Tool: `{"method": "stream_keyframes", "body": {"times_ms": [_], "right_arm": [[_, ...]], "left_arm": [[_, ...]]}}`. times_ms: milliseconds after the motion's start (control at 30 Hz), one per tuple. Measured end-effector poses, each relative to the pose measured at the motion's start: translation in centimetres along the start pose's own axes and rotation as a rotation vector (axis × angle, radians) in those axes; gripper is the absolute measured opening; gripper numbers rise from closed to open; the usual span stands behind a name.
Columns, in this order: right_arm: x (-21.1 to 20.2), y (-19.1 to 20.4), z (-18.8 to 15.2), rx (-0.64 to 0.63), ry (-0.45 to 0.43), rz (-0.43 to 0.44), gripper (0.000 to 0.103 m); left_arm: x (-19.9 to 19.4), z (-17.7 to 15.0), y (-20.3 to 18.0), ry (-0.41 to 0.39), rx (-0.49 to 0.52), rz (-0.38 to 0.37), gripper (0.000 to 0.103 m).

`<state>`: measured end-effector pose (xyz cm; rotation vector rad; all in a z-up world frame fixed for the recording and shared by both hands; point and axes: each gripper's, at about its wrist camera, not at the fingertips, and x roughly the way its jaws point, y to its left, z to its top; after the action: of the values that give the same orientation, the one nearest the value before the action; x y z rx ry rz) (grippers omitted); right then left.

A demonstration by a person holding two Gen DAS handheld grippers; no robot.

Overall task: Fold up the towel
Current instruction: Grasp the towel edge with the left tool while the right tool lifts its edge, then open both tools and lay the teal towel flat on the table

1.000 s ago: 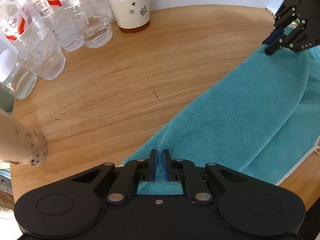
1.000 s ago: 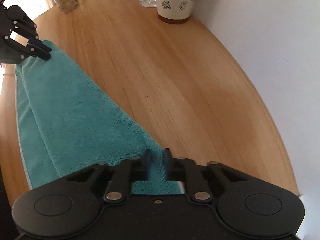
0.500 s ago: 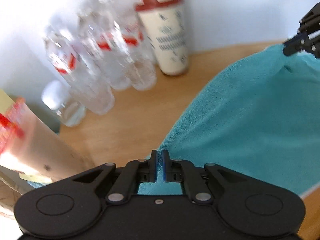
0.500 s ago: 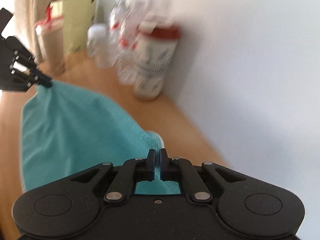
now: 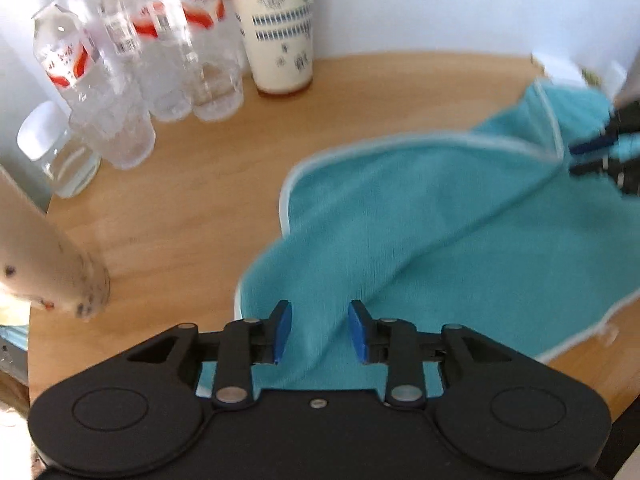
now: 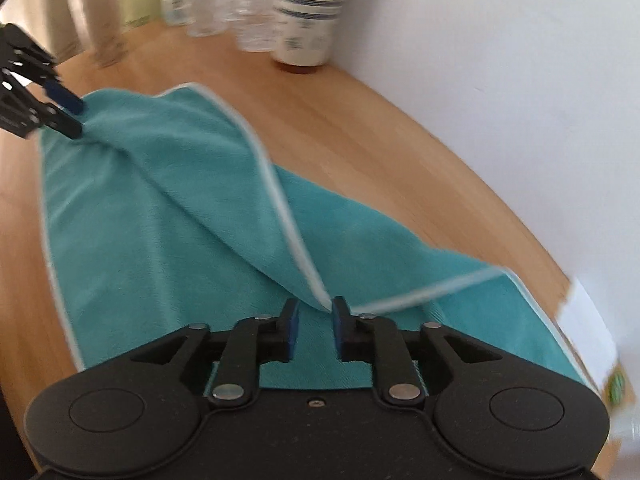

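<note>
Left claw hangs with its jaws spread wide, nothing between them, over the near edge of the teal towel on the round wooden table. Bottles and a paper cup stand at eleven o'clock. Right claw gapes too, the towel's white hem brushing one finger.

Home setting; wooden table, water bottles, paper cup

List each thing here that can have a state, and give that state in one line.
Left gripper: open, over towel.
Right gripper: open, white hem between its fingers.
Towel: partly folded, rumpled, on the table.
Paper cup: upright.
Water bottles: upright.
</note>
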<state>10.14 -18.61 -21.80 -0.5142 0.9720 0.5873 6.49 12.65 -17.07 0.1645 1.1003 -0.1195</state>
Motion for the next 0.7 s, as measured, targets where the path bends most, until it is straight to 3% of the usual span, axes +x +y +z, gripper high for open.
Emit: {"method": "stream_keyframes", "body": {"times_ms": [233, 367, 467, 700], "right_arm": [[-2.0, -4.1, -4.6, 0.345, 0.149, -0.142, 0.025], [-3.5, -6.2, -8.3, 0.624, 0.244, -0.131, 0.028], [-4.5, -6.5, -10.5, 0.728, 0.257, -0.138, 0.028], [-4.7, -6.9, -13.0, 0.826, 0.301, -0.203, 0.028]], "left_arm": [[2.8, 5.1, 1.2, -0.022, -0.015, 0.008, 0.042], [5.4, 6.8, 1.3, 0.014, -0.001, -0.019, 0.041], [7.1, 7.4, 1.4, 0.042, 0.011, -0.035, 0.042], [8.2, 7.8, 0.8, 0.056, 0.089, -0.076, 0.041]]}}
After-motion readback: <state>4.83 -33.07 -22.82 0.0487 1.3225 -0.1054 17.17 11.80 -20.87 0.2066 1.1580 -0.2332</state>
